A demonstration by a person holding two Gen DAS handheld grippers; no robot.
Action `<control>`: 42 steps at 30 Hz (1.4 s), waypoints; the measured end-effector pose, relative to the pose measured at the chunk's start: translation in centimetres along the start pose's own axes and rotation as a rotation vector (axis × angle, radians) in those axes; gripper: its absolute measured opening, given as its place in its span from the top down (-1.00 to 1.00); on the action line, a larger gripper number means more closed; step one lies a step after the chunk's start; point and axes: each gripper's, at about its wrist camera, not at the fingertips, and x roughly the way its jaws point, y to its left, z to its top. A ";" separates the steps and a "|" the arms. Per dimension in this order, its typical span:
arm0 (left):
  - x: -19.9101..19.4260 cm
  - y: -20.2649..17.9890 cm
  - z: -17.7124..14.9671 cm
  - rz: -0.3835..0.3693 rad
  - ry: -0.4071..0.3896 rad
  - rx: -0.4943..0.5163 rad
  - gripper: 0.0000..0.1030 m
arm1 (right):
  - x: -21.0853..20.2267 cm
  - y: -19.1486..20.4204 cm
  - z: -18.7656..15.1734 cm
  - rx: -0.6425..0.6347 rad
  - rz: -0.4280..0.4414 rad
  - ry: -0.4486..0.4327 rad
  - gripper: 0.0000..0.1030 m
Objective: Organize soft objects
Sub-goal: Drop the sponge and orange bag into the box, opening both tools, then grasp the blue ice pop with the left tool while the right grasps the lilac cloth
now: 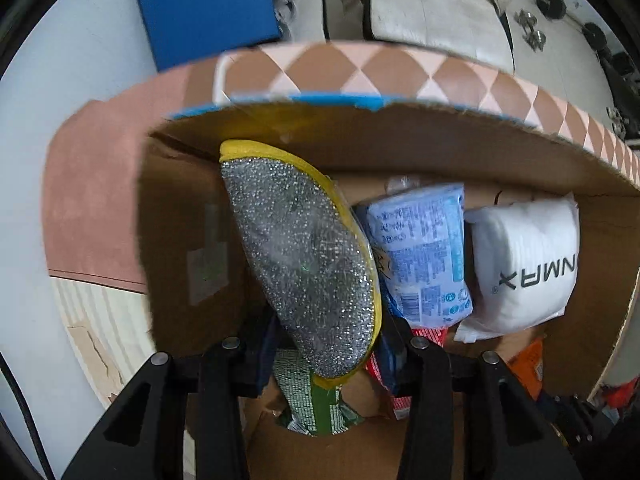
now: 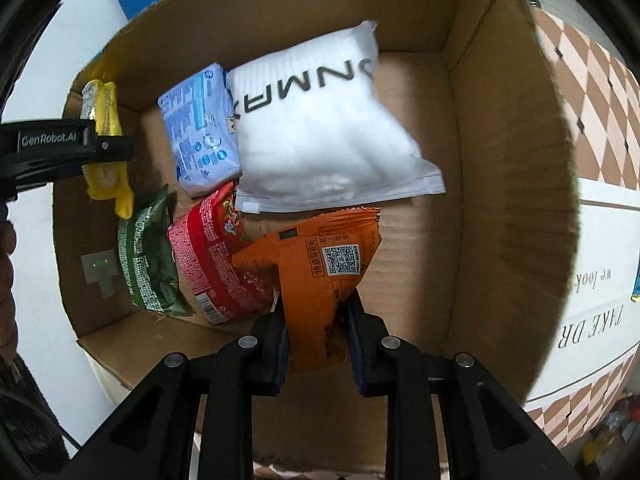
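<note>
While both grippers are held over the cardboard box (image 2: 500,160), each is clamped on one soft item. The right gripper (image 2: 316,320) is closed tight on an orange snack packet (image 2: 320,264), which is pinched by its lower edge between the two pads; the packet is carried just above the box floor, with its printed code square facing up. The left gripper (image 1: 328,344) is clenched on a scouring pad (image 1: 300,268) with a silver mesh face and a yellow rim; the pad is held upright against the left wall of the box. In the right wrist view the same pad (image 2: 106,140) is seen edge-on, yellow, gripped by the black left gripper (image 2: 96,142) at the left side of the box.

Inside the box, four further items are laid. A green packet (image 2: 148,256) is placed at the near left, directly below the held pad. A red packet (image 2: 212,256) is set just beside it, touching the orange snack packet. Behind these, a pale blue tissue pack (image 2: 200,128) is leaned beside a white pouch with black lettering (image 2: 320,120); the two are touching. The right half of the box floor is left bare.

Outside the box, a checked pink-and-brown surface (image 1: 400,72) and a blue board (image 1: 204,4) are visible.
</note>
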 end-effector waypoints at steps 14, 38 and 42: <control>-4.0 0.9 -3.4 -0.072 -0.096 -0.034 -0.83 | -2.9 0.3 -0.9 -0.033 -0.028 -0.020 -0.87; -11.9 -1.3 -20.9 -0.004 -0.427 -0.072 -0.83 | -13.7 0.8 -11.5 -0.076 -0.134 -0.331 -1.00; -13.2 -2.3 -22.3 -0.010 -0.453 -0.064 -0.83 | -14.8 0.4 -12.8 -0.075 -0.108 -0.348 -1.00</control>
